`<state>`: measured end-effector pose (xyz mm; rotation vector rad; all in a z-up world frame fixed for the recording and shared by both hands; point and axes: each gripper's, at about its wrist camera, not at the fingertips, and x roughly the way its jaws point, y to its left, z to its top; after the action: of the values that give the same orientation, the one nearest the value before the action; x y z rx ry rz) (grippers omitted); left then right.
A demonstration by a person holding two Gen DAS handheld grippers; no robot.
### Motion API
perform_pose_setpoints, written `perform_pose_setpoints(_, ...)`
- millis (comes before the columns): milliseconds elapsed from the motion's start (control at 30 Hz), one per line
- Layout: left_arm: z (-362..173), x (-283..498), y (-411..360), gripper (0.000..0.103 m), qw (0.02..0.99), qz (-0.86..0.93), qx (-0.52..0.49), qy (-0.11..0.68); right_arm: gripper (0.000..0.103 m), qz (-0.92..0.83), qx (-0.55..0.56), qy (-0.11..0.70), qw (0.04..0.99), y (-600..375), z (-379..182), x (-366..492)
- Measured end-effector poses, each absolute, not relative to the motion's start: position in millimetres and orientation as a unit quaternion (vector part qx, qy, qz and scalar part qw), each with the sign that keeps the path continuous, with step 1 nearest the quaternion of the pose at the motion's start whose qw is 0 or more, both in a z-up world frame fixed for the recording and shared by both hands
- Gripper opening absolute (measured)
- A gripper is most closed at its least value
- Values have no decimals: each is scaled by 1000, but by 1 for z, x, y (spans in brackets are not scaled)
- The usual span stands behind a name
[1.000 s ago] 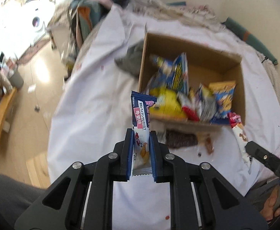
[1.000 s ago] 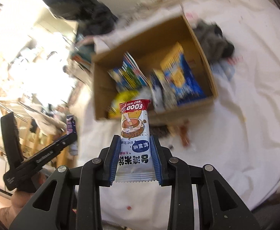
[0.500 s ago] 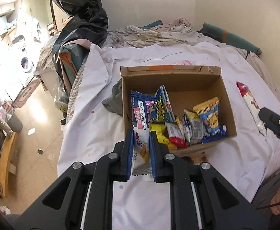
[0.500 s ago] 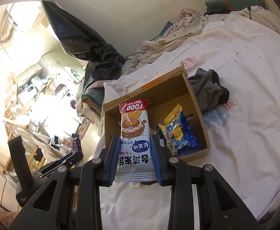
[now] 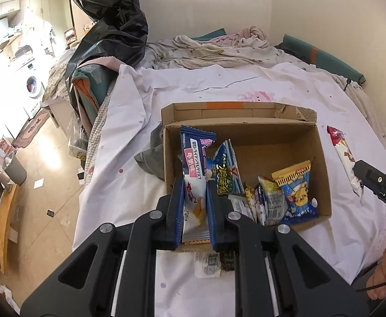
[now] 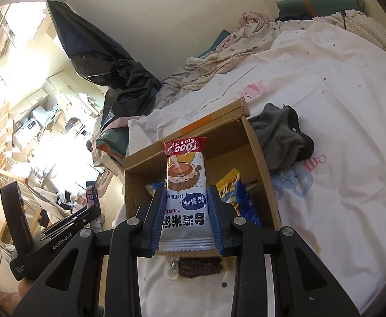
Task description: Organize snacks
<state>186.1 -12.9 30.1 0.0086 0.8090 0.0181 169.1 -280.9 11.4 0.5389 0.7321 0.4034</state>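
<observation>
Left wrist: wafer packet (image 5: 194, 185) between jaws.

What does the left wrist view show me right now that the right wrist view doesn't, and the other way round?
Only the left wrist view shows the left gripper shut on a blue and white snack bar, and most of the box floor with the yellow and blue bag.

Only the right wrist view shows the right gripper shut on the red-topped rice snack face-on, and the whole grey cloth.

Both show the cardboard box on the white sheet, and the black bag.
</observation>
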Motion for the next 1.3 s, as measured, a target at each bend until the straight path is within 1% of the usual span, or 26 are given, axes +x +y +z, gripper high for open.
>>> perform_pose_setpoints(267,9,222,-8,13,912,12,-22,409,33,186,236,370,879,-276,2,206)
perform_pose_setpoints(467,-12,232,-9,13,907,-1,-25,420,33,181,231,395,871,-271,-13,224)
perform_pose_setpoints(567,-19,237,-9,13,898,-16,-46,437,33,183,235,411,862,-267,-22,229)
perform_pose_setpoints(667,-25,239,-15,13,891,-28,-45,450,33,183,230,422,858,-261,-29,233)
perform_pose_setpoints(800,-32,244,-25,13,885,-36,-31,462,33,190,227,435,851,-254,-35,235)
perform_pose_setpoints(1000,-39,249,-31,13,877,-48,-41,475,33,199,197,448,849,-240,-41,234)
perform_pose_setpoints(1300,-39,247,-37,14,875,-57,-38,479,33,202,178,459,847,-230,-46,235)
